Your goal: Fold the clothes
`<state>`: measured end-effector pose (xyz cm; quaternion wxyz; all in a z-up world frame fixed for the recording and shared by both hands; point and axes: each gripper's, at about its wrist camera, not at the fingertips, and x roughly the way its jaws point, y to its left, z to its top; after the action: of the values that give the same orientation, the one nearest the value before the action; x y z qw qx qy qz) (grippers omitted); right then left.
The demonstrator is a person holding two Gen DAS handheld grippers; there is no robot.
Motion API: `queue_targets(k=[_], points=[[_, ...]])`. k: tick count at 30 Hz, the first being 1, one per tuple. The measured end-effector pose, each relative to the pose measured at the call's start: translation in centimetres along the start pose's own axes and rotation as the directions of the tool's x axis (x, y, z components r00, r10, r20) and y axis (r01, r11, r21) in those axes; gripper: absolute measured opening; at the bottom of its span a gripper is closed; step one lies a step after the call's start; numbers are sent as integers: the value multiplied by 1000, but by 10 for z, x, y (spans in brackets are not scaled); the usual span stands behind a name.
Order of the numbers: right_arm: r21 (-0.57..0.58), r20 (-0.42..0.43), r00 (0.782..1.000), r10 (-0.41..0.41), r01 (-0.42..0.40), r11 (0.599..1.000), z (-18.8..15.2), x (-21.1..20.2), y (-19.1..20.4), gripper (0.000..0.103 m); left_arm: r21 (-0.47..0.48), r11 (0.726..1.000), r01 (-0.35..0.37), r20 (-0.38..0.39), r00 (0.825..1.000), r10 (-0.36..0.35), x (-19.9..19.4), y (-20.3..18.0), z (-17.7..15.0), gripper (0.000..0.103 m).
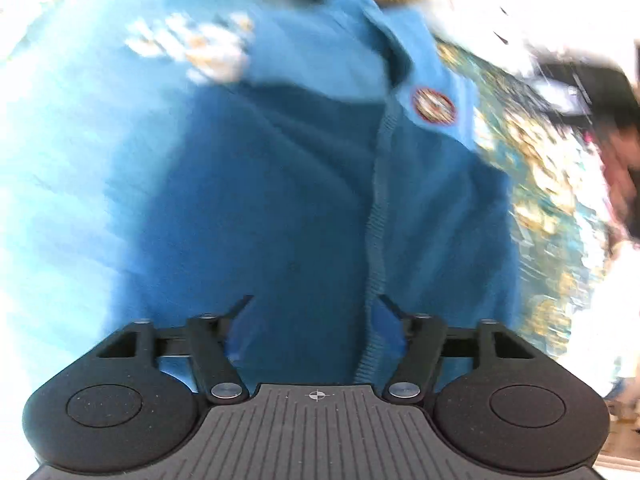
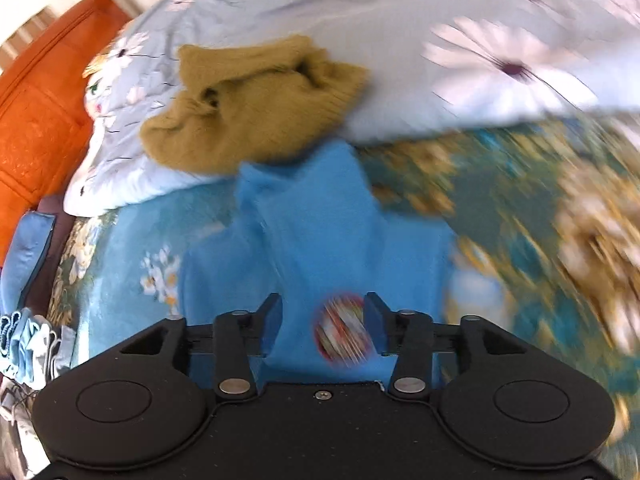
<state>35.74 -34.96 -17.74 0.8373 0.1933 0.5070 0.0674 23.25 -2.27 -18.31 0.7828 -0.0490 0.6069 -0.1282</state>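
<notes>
Left gripper (image 1: pixel 316 308): jaws spread wide, nothing clamped; blue garment (image 1: pixel 304 200) fills the space between and beyond the fingers. A ribbed seam (image 1: pixel 378 208) of the garment runs from near the right finger away toward the far side.

Round badge (image 1: pixel 434 105): red-rimmed, sewn on the garment, far right of the seam in the left wrist view.

Right gripper (image 2: pixel 322 312): jaws apart, not closed on anything; the same blue garment (image 2: pixel 320 232) lies under and between the fingers, with its badge (image 2: pixel 342 330) between them, blurred.

Bedspread (image 2: pixel 500 184): teal with gold and white flowers, lying under the garment and extending to the right and left of it.

Mustard sweater (image 2: pixel 256 108): crumpled, beyond the far end of the blue garment, touching or just overlapping it; exact contact cannot be told.

Pale quilt (image 2: pixel 400 40): grey-blue with white daisies, far side, under the mustard sweater.

Orange cushion (image 2: pixel 44 112): far left.

Both views blurred.
</notes>
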Motion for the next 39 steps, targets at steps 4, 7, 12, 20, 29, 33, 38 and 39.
queue_targets(k=[4, 7, 12, 20, 29, 33, 38, 39], points=[[111, -141, 988, -54, 71, 991, -78, -20, -39, 49, -30, 991, -130, 8, 991, 130, -1, 45, 11, 75], [200, -231, 972, -45, 93, 975, -130, -29, -56, 49, -44, 987, -155, -21, 988, 154, 0, 80, 10, 76], [253, -294, 955, -41, 119, 960, -185, -30, -59, 54, -4, 989, -150, -90, 985, 149, 22, 103, 8, 76], [300, -290, 956, -48, 138, 944, -191, -19, -61, 53, 32, 997, -70, -157, 985, 75, 28, 109, 1, 47], [264, -288, 953, -90, 169, 950, -179, -20, -55, 12, -12, 999, -53, -104, 993, 51, 13, 102, -15, 13], [248, -287, 952, -108, 183, 951, -174, -20, -52, 13, -77, 996, -52, -97, 994, 45, 9, 107, -20, 13], [221, -294, 950, -107, 177, 959, -164, -21, -46, 22, -47, 998, -50, -114, 992, 44, -5, 105, -9, 18], [217, -287, 952, -104, 170, 961, -161, -25, -46, 22, -35, 998, -44, -105, 994, 40, -8, 105, -5, 20]])
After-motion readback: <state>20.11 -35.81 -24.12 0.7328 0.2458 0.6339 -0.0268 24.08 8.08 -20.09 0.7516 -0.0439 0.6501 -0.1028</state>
